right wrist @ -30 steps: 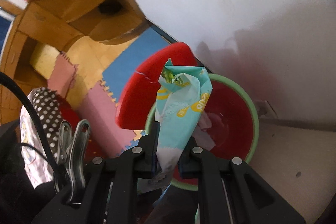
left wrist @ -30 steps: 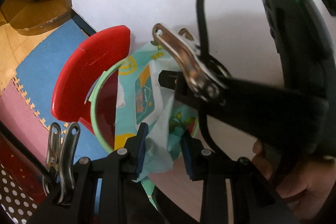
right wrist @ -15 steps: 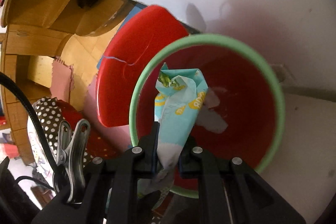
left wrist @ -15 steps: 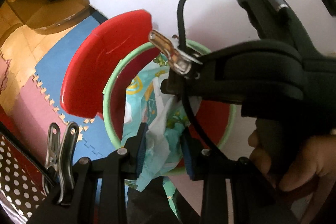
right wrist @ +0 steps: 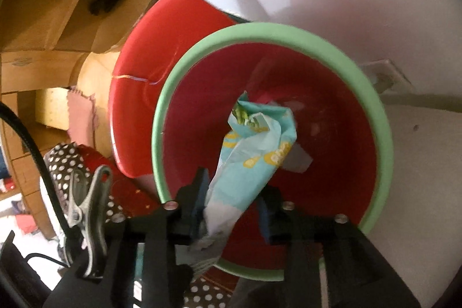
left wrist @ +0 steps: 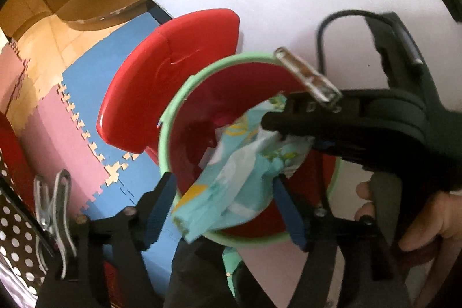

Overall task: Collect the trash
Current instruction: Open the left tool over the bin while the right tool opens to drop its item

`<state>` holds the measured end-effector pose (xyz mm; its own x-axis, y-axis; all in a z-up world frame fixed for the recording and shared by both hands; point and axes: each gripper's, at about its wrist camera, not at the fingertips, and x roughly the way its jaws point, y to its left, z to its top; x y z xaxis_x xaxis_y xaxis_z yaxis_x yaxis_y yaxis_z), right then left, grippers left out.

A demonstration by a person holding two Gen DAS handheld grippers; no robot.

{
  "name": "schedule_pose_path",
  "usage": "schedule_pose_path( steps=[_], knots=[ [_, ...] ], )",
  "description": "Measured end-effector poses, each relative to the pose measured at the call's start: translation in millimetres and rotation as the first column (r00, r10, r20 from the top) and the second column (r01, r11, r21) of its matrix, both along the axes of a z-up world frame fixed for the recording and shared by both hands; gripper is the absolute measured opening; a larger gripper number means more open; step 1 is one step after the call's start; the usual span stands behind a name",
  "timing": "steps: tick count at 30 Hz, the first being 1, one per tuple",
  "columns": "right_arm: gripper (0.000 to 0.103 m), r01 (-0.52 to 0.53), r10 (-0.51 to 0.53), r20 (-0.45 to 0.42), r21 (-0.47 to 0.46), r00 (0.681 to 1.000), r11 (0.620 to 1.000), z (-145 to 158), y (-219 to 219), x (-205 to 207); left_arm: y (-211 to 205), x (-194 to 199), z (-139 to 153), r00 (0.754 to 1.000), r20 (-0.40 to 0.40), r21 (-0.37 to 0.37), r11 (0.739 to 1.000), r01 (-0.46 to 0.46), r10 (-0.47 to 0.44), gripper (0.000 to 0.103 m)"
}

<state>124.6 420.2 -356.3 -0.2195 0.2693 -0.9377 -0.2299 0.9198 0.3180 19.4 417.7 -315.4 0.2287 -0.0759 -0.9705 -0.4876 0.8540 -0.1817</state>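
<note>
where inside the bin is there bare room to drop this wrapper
Free: the red inner wall of the bin right of the wrapper, and its far side. Crowded: the near rim, where both claws, left and right, meet; the lid borders the left.

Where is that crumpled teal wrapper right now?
In both wrist views, the crumpled teal plastic wrapper hangs over the mouth of the red bin with the green rim, between both hand-held grippers.

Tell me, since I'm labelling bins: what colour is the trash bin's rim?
Light green, around a red inside; the bin's rim shows best in the right wrist view.
</note>
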Motion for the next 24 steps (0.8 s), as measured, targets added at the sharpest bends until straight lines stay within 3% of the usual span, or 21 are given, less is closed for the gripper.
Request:
schedule_pose_path(
  steps=[6,9,19,24],
  knots=[
    [0.06,0.017,-0.017,0.077,0.004,0.997,1.0,14,-6,6,20,-1,1,0.999,0.015,-0.013,0.999,-0.031,0.032,0.08],
    [0.066,0.003,-0.003,0.097,0.0,0.995,1.0,18,-5,7,19,-4,3,0.999,0.012,-0.014,0.999,-0.044,0.044,0.083],
    [0.074,-0.036,0.041,0.138,-0.041,0.99,0.999,24,4,5,22,-10,11,0.999,0.003,-0.045,0.998,-0.046,0.046,0.086],
    [0.075,-0.119,0.111,0.222,0.022,0.969,0.993,56,23,-4,35,-18,33,0.999,0.015,-0.055,0.997,-0.045,0.046,0.086]
  ],
)
